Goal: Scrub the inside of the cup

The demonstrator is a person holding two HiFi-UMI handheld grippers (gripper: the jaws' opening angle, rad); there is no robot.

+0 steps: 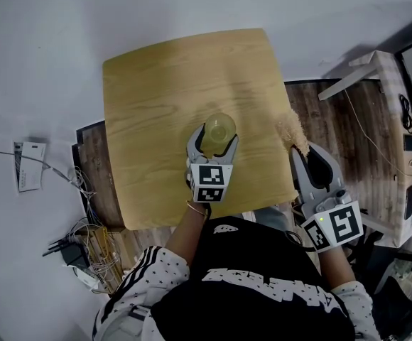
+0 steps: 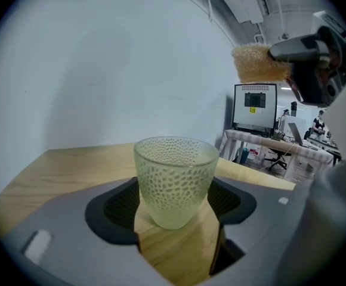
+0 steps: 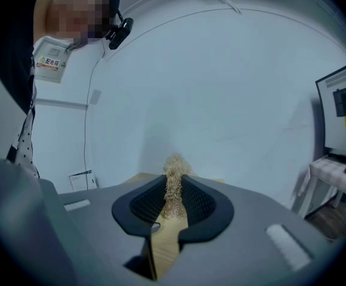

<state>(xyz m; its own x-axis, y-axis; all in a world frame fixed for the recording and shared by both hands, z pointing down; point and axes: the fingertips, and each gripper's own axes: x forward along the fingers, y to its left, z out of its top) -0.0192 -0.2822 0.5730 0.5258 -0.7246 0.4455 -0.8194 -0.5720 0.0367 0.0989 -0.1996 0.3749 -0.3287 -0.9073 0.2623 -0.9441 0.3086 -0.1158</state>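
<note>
So, head view first. The cup (image 1: 219, 128) sits roughly mid-counter, a bit toward the near edge, with my left tool (image 1: 213, 143) coming at it from the near side, one jaw on each flank. The wooden counter (image 1: 156, 84) has nothing else on it. My right tool (image 1: 302, 150) is out by the counter's right edge, close to the near right corner, and a tan fibrous scrubber (image 1: 291, 128) sticks out of its tip. It's well apart from the cup, so I'd say no scrubbing has started.

Left gripper view: the dimpled, pale green glass cup (image 2: 174, 180) stands upright and open side up, with both dark pads pressed against its lower sides. That tool is clamped on the cup. I reckon the grip is low so the rim stays free and the cup can't spin or skid once the rubbing begins. The scrubber (image 2: 258, 63) shows up high and to the right, nowhere near the rim.

Right gripper view: the jaws are pinched tight on the scrubber (image 3: 174, 180), nearly meeting, and the tuft pokes out past the tips. To me that makes sense, since the free end is what has to reach down inside. The next move would be bringing it over the mouth and straight down.
</note>
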